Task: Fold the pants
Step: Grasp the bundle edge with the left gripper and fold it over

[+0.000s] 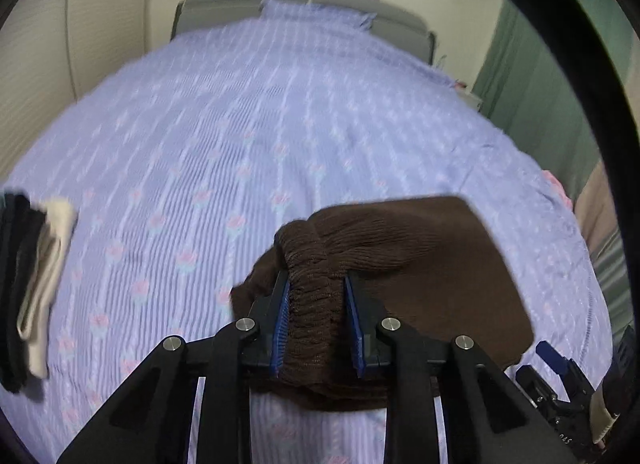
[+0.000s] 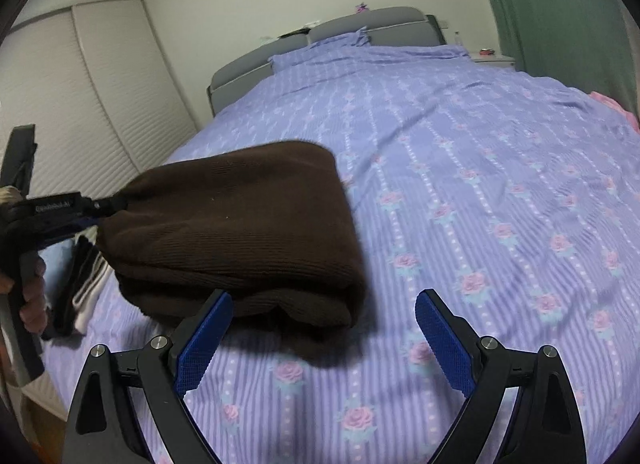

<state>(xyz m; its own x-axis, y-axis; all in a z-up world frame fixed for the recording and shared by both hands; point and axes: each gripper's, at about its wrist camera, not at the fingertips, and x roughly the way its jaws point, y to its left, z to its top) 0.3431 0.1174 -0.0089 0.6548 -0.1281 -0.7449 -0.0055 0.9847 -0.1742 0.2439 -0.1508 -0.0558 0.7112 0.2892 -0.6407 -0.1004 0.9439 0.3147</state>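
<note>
One soft, floppy bundle: brown knit pants, left gripper clamped on bunched elastic waistband; right gripper wide open, empty; support folded edge.

Bare bedspread beyond folded pants

Dark brown ribbed knit pants, folded into a thick bundle, gathered waistband end lifted off the bed.

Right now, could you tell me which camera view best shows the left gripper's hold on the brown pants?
The left wrist view: the left gripper has its blue pads clamped on the gathered waistband of the brown pants. The right wrist view shows that gripper only from the side at the frame edge, pinching one end of the folded bundle, pads mostly hidden.
</note>
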